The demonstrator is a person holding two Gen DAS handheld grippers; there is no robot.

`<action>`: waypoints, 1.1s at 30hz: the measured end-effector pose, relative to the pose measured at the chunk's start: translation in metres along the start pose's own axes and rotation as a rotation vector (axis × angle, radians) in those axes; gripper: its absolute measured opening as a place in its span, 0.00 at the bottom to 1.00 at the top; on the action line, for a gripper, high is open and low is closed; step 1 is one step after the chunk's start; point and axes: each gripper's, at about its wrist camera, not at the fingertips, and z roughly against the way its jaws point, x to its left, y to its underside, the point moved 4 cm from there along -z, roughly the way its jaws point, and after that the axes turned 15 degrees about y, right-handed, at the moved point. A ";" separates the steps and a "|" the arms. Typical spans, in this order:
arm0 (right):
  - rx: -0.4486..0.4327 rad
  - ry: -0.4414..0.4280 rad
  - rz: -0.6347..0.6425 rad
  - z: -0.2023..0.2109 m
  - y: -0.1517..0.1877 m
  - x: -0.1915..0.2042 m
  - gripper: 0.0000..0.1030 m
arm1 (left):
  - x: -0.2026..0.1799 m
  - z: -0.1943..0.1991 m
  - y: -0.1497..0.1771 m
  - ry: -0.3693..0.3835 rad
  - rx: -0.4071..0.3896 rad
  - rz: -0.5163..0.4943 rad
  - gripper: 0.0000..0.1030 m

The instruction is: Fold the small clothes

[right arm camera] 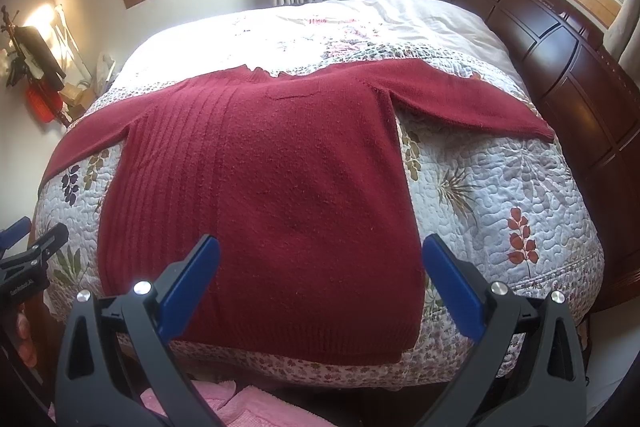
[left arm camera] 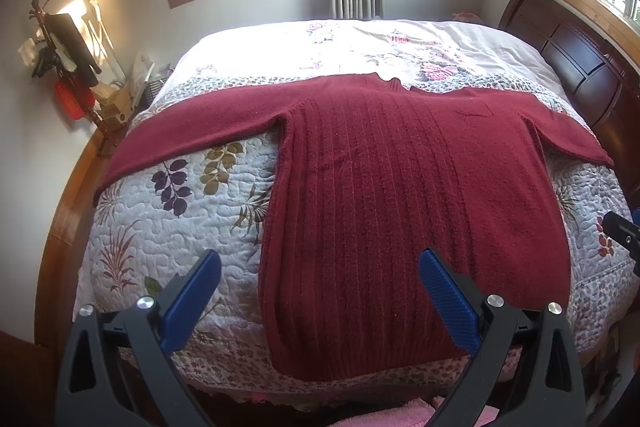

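From the left wrist camera, a dark red knitted sweater [left arm camera: 400, 187] lies flat on the bed [left arm camera: 180, 227], spread over a quilt printed with leaves and flowers. Its body runs toward the camera, the hem near the foot edge of the bed, and both sleeves stretch straight out to the sides. The left half of the body shows raised vertical ribs; a small chest pocket sits near the right shoulder. The collar points toward the far side of the bed. The left hand-held gripper [left arm camera: 320, 259] hangs above the hem, released, its blue fingers spread wide with nothing between them. The tip of the other tool shows at the right edge.

From the right wrist camera, the same sweater [right arm camera: 280, 167] fills the middle of the bed [right arm camera: 500, 187], its right half plain knit, the ribs off to the left. The right sleeve reaches toward the dark wooden headboard [right arm camera: 580, 87]. The right hand-held gripper [right arm camera: 320, 247] hovers over the hem's right part, also released and empty. The left hand-held gripper [right arm camera: 36, 247] is seen at the left edge, beside the bed. Pink cloth [right arm camera: 240, 407] lies below, near the bottom edge.
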 end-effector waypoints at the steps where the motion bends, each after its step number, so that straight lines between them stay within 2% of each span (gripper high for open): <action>1: 0.002 0.003 0.004 -0.001 -0.001 0.001 0.97 | 0.000 0.000 0.000 0.001 0.000 0.000 0.96; 10: 0.004 0.017 0.018 -0.004 -0.006 0.001 0.97 | -0.001 -0.002 -0.001 -0.006 0.001 0.001 0.96; 20: 0.041 -0.022 0.012 -0.011 -0.006 -0.001 0.97 | -0.004 -0.005 -0.003 -0.012 0.007 0.008 0.96; 27: 0.002 -0.006 0.019 -0.014 -0.011 -0.006 0.97 | -0.010 -0.008 -0.005 -0.016 0.009 0.011 0.96; 33: 0.035 -0.003 0.036 -0.024 -0.016 -0.014 0.97 | -0.020 -0.015 -0.010 -0.024 0.019 0.017 0.96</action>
